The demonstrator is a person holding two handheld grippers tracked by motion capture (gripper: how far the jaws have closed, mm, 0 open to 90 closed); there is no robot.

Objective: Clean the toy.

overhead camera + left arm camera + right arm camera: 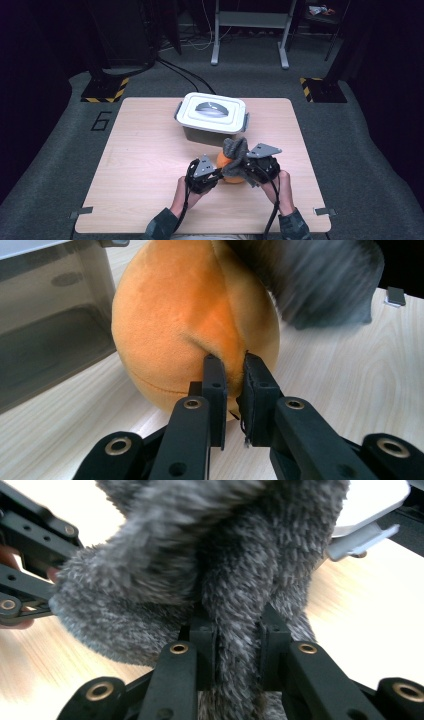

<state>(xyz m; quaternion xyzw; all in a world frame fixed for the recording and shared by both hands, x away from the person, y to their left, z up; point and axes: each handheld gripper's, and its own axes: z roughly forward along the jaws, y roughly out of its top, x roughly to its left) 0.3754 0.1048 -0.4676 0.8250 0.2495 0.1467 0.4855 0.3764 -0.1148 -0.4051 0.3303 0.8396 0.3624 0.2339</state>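
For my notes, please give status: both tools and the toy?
Left tool shut on orange plush. Right tool shut on grey fur. Lidded box close behind.

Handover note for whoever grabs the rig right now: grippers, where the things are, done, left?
Left gripper: shut, pinching a fold of the orange plush.
Right gripper: shut on the grey fuzzy fabric, which lies over the plush's top.
Things: plush on the table, in front of the lidded white bin.
Done: both grips set.
Left: probably pull the grey piece off or on; I can't tell which. Bin lid is on.
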